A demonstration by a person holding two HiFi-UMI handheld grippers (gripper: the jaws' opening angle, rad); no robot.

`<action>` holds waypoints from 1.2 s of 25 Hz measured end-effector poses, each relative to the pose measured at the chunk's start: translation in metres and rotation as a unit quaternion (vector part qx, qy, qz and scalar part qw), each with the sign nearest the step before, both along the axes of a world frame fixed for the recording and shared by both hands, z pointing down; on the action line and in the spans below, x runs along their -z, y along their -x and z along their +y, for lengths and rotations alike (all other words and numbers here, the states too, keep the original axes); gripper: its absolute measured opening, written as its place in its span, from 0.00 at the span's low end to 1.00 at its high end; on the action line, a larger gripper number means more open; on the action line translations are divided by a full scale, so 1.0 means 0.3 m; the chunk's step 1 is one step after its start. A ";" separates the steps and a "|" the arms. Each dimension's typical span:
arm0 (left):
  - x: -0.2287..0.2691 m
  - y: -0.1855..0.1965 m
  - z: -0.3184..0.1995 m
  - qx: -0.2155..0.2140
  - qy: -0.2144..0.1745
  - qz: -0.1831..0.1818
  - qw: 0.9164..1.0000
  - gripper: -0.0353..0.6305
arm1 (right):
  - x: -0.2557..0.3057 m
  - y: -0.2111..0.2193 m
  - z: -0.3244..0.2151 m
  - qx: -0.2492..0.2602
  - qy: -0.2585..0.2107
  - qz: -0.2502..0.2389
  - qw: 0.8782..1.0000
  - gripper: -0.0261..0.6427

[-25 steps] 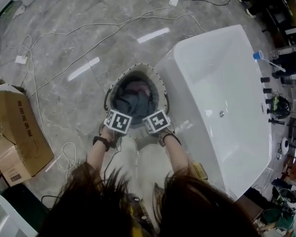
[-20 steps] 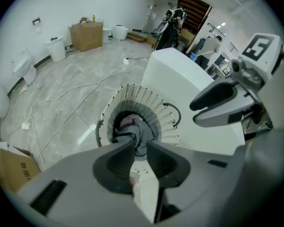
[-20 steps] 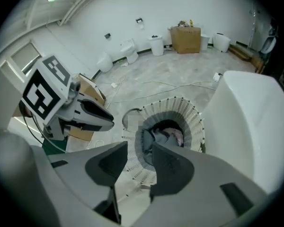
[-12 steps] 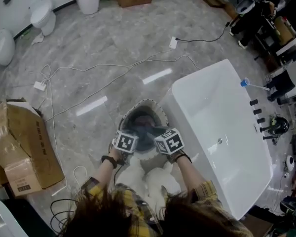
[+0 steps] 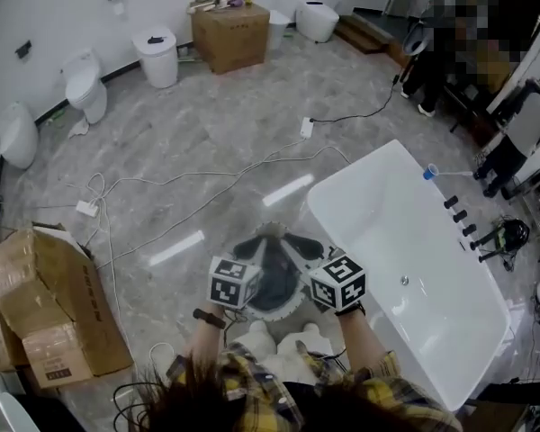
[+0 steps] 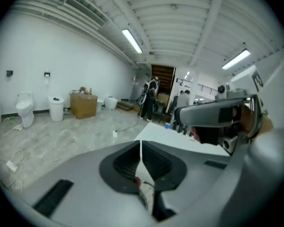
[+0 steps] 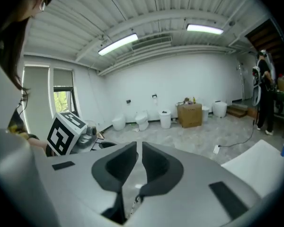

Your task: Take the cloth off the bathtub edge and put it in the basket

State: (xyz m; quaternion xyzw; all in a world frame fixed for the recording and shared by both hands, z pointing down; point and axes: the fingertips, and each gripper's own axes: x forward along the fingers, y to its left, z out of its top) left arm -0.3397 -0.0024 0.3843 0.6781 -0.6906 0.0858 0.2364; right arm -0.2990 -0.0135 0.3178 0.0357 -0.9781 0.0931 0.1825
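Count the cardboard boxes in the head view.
2. One cardboard box stands by the far wall next to the white bin; the second cardboard box lies open at the view's left edge. Others may be hidden.

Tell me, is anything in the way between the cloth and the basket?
No, nothing visible is in the way. The dark cloth already lies inside the basket, which stands on the floor right beside the bathtub.
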 end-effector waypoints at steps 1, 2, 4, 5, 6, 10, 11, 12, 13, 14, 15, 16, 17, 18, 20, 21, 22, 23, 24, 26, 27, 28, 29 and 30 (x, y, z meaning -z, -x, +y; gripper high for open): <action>0.068 0.003 0.002 0.007 -0.023 -0.002 1.000 0.09 | 0.059 -0.010 0.007 -0.003 -0.005 -0.022 1.000 0.11; 0.132 0.006 0.006 0.015 -0.042 -0.004 0.999 0.09 | 0.113 -0.019 0.014 -0.006 -0.010 -0.042 0.999 0.10; 0.247 0.009 0.022 0.027 -0.075 -0.004 0.997 0.09 | 0.207 -0.032 0.026 -0.009 -0.021 -0.077 0.997 0.09; 0.298 0.007 0.033 0.031 -0.092 -0.002 0.995 0.09 | 0.250 -0.037 0.031 -0.010 -0.029 -0.094 0.995 0.09; 0.346 0.001 0.043 0.032 -0.108 0.000 0.994 0.08 | 0.293 -0.044 0.035 -0.011 -0.040 -0.110 0.993 0.09; 0.511 -0.038 0.085 0.031 -0.170 -0.008 0.985 0.08 | 0.433 -0.085 0.050 -0.019 -0.082 -0.163 0.983 0.06; 0.544 -0.049 0.095 0.031 -0.182 -0.011 0.983 0.08 | 0.455 -0.097 0.053 -0.019 -0.087 -0.171 0.981 0.06; 0.572 -0.060 0.105 0.032 -0.192 -0.013 0.981 0.08 | 0.470 -0.107 0.055 -0.019 -0.088 -0.178 0.980 0.06; 0.596 -0.069 0.115 0.032 -0.202 -0.016 0.979 0.08 | 0.479 -0.115 0.057 -0.019 -0.086 -0.184 0.979 0.06; 0.615 -0.076 0.122 0.032 -0.209 -0.019 0.977 0.08 | 0.485 -0.120 0.057 -0.018 -0.081 -0.189 0.978 0.06; 0.629 -0.084 0.126 0.029 -0.214 -0.023 0.976 0.08 | 0.488 -0.123 0.056 -0.017 -0.074 -0.195 0.978 0.06; 0.638 -0.091 0.128 0.025 -0.218 -0.028 0.975 0.08 | 0.487 -0.124 0.056 -0.015 -0.064 -0.201 0.977 0.06; 0.643 -0.098 0.129 0.021 -0.220 -0.032 0.975 0.08 | 0.483 -0.124 0.056 -0.012 -0.054 -0.205 0.977 0.06; 0.646 -0.104 0.132 0.018 -0.221 -0.036 0.974 0.08 | 0.477 -0.123 0.060 -0.008 -0.047 -0.206 0.977 0.06; 0.648 -0.114 0.138 0.013 -0.224 -0.041 0.974 0.08 | 0.462 -0.118 0.072 -0.002 -0.051 -0.196 0.979 0.06; 0.648 -0.117 0.139 0.012 -0.224 -0.041 0.974 0.08 | 0.455 -0.115 0.078 0.001 -0.056 -0.190 0.980 0.06; 0.645 -0.119 0.140 0.011 -0.223 -0.042 0.974 0.08 | 0.449 -0.112 0.083 0.004 -0.060 -0.185 0.981 0.06; 0.641 -0.121 0.140 0.010 -0.221 -0.043 0.974 0.08 | 0.444 -0.110 0.085 0.007 -0.061 -0.182 0.981 0.06; 0.636 -0.121 0.141 0.011 -0.219 -0.044 0.975 0.08 | 0.440 -0.108 0.085 0.009 -0.060 -0.181 0.982 0.06; 0.629 -0.117 0.146 0.013 -0.217 -0.044 0.975 0.08 | 0.435 -0.105 0.084 0.012 -0.059 -0.180 0.982 0.06; 0.629 -0.114 0.150 0.015 -0.218 -0.044 0.975 0.08 | 0.435 -0.103 0.085 0.013 -0.060 -0.180 0.982 0.06; 0.630 -0.111 0.154 0.017 -0.219 -0.044 0.975 0.08 | 0.437 -0.101 0.085 0.014 -0.061 -0.181 0.982 0.06; 0.633 -0.108 0.156 0.019 -0.220 -0.045 0.974 0.08 | 0.440 -0.099 0.086 0.015 -0.062 -0.181 0.981 0.06; 0.635 -0.105 0.158 0.020 -0.220 -0.046 0.974 0.08 | 0.443 -0.098 0.086 0.016 -0.064 -0.181 0.981 0.06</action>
